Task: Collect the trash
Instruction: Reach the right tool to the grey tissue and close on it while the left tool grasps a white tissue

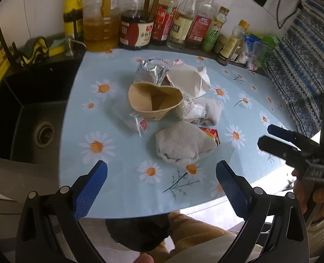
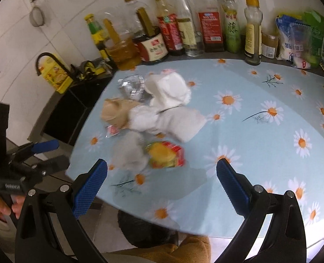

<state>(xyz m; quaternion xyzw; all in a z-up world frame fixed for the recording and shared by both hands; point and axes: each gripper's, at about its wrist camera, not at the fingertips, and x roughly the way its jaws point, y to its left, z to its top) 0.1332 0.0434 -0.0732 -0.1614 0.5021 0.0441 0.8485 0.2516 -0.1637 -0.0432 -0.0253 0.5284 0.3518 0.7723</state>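
I held the left gripper (image 1: 161, 172) near the close edge of the table (image 1: 122, 175), with its jaws spread wide and nothing between them. The right gripper (image 2: 161, 172) was the same, wide apart and empty, also over the near edge.

The trash lay in one heap at the middle of the flowered cloth, well ahead of both grippers. The nearest piece was a grey crumpled tissue (image 1: 184, 144), and a red and yellow wrapper (image 2: 165, 154) was touching its right side. Behind it stood a squashed paper cup (image 1: 154, 100) with its mouth toward me. A small clear packet (image 1: 133, 118) lay just left of the cup. A foil bag (image 1: 151, 72) was beyond the cup, and white paper (image 1: 189, 81) was at the right of the foil. One more tissue (image 1: 205, 110) with clear plastic lay between the white paper and the near tissue.

A row of bottles (image 1: 179, 19) stood along the far wall. The sink (image 1: 30, 120) was at the left of the table.
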